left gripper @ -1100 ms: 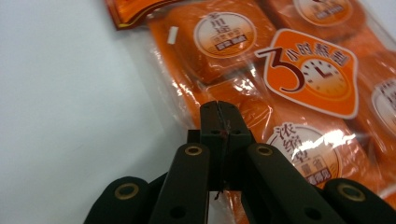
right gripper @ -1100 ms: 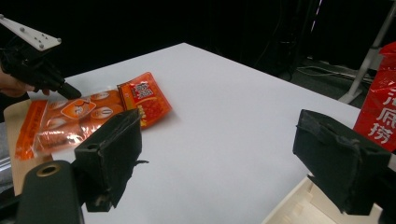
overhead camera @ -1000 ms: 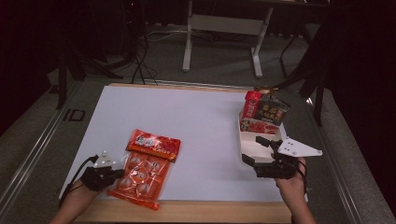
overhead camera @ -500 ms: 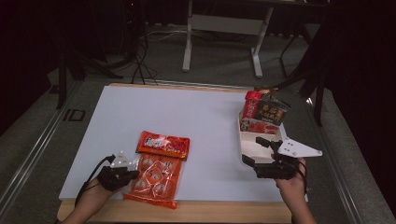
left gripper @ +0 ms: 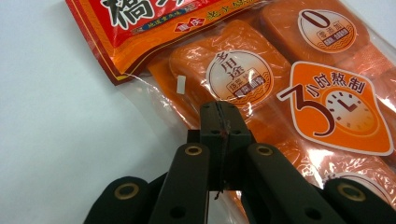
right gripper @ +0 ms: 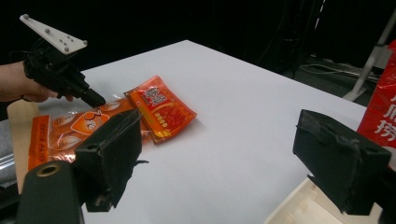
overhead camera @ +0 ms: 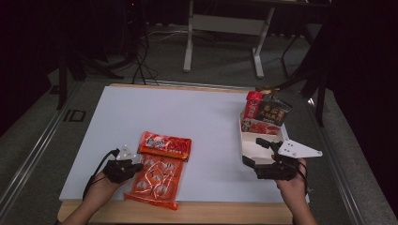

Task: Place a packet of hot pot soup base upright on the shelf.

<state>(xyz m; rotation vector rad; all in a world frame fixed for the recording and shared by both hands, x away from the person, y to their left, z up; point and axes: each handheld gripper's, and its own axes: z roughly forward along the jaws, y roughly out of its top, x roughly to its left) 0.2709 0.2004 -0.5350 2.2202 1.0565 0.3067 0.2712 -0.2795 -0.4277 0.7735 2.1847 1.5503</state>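
An orange-and-red snack bag (overhead camera: 158,168) lies flat near the table's front left edge; its clear film shows orange pieces (left gripper: 280,84). My left gripper (overhead camera: 136,166) is shut, its tips resting on the bag's left side (left gripper: 219,112); I cannot tell whether film is pinched between them. The right gripper view shows the bag (right gripper: 93,123) with the left gripper (right gripper: 95,100) on top of it. My right gripper (overhead camera: 253,151) stands open at the front right, over the near end of a white tray (overhead camera: 245,138), with nothing between its fingers (right gripper: 219,154).
The tray's far end holds a red packet (overhead camera: 253,104), a dark packet (overhead camera: 273,111) and a flat red bag (overhead camera: 260,126). The white table top (overhead camera: 197,122) spreads between the two hands. A metal stand (overhead camera: 225,23) is on the floor behind.
My left gripper has slid to the right, and the snack bag has shifted right along with it. The right gripper has stayed where it was.
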